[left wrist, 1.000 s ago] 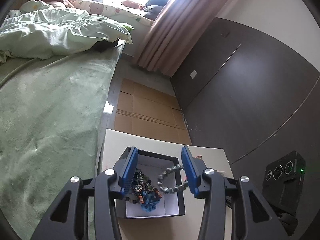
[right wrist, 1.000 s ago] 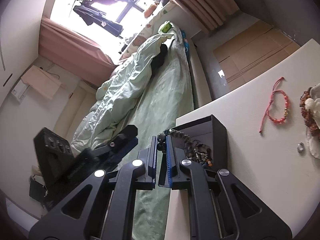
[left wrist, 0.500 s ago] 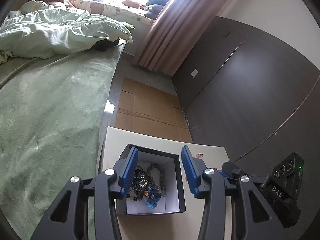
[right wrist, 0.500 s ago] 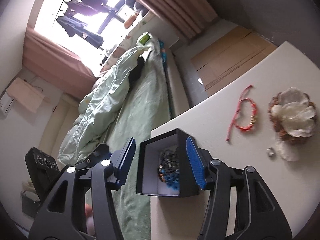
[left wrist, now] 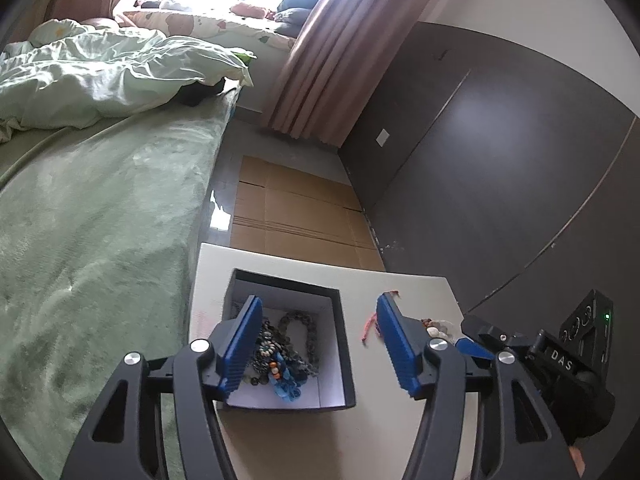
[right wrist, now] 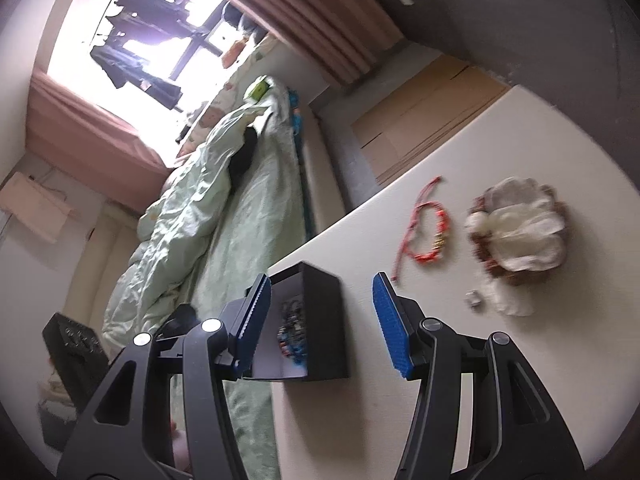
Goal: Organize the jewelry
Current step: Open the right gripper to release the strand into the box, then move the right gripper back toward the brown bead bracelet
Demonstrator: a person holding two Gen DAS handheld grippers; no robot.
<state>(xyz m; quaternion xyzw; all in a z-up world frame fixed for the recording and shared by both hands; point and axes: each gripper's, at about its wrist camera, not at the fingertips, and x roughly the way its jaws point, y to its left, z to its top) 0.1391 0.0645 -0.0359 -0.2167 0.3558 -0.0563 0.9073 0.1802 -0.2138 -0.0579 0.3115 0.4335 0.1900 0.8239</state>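
A black box (left wrist: 340, 344) with a white inside stands on the white table (left wrist: 280, 440) and holds several bead bracelets (left wrist: 296, 332) and a blue piece (left wrist: 286, 388). My left gripper (left wrist: 318, 346) is open and empty above the box. My right gripper (right wrist: 320, 324) is open and empty over the box's right wall (right wrist: 324, 320). A red cord bracelet (right wrist: 426, 226) lies on the table to the right, also showing in the left wrist view (left wrist: 370, 326). A white flower piece on brown beads (right wrist: 520, 228) and a small silver ring (right wrist: 475, 299) lie further right.
A bed with a green cover (left wrist: 100, 220) runs along the table's left edge. Flat cardboard (left wrist: 292, 212) lies on the floor beyond the table. A dark wall (left wrist: 500, 180) stands to the right. The right gripper's body (left wrist: 560, 360) shows at the right of the left wrist view.
My right gripper opened and let the grey bead bracelet drop into the box, then drew back to the right. My left gripper stays open over the box.
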